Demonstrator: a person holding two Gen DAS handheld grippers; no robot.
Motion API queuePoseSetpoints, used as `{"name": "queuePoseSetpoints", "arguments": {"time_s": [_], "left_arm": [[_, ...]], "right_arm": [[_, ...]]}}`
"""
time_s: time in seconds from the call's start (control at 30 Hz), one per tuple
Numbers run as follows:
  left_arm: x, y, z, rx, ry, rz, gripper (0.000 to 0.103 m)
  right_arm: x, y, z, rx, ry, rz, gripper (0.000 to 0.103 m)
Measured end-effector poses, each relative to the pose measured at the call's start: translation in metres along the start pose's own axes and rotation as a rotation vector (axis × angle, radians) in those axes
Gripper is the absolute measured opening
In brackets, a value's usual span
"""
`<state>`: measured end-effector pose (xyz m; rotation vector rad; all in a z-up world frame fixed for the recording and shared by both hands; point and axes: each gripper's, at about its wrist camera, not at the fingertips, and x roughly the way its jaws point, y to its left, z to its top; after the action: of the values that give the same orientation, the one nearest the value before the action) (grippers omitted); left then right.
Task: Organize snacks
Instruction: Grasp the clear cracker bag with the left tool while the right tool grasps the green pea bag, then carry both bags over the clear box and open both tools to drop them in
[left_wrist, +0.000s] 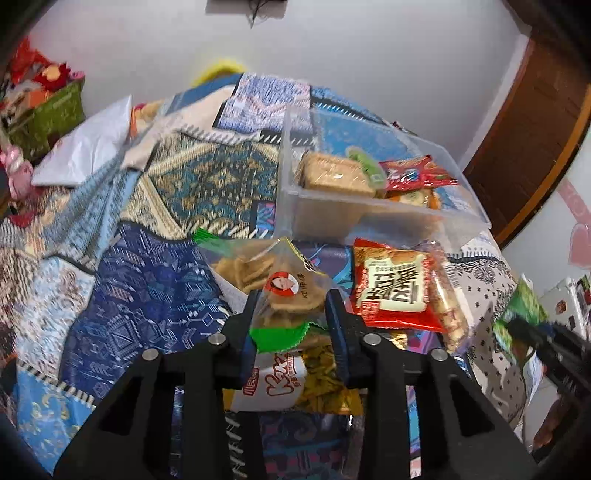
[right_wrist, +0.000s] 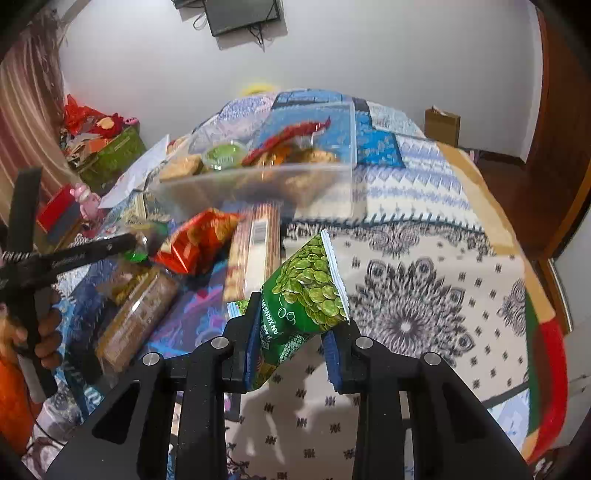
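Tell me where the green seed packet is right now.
The green seed packet sits between the right gripper fingers, lifted above the patterned cloth, just short of the clear bin.
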<state>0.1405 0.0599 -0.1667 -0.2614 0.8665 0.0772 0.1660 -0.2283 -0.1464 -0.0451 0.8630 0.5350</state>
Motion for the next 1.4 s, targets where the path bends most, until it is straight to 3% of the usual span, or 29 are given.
{"name": "queuePoseSetpoints", "arguments": {"time_s": [0.37,0.77,0.97,1.4], "left_arm": [[-0.042,-0.022,0.021,0.077,-0.128,-0.021,0.031],[-0.058,-0.043,0.077,0.12,-0.233,-0.069,0.031],[-0.043,-0.055,0.101,0.139,-0.249,-0.082,0.031],[0.042,-0.098,0.116,0.206,-0.138,-0.105,0.031]], "right_arm": [[-0.003,0.009,0.034,-0.022,-0.082,0.013,0.027],[0.004,0.016,0.079,-0.049,-0.169,0.02,0.027],[0.022,0.013,0.096,-0.047,-0.17,0.021,0.027],[0.077,-0.009,0.104,-0.038,-0.062,0.01,0.027]]}}
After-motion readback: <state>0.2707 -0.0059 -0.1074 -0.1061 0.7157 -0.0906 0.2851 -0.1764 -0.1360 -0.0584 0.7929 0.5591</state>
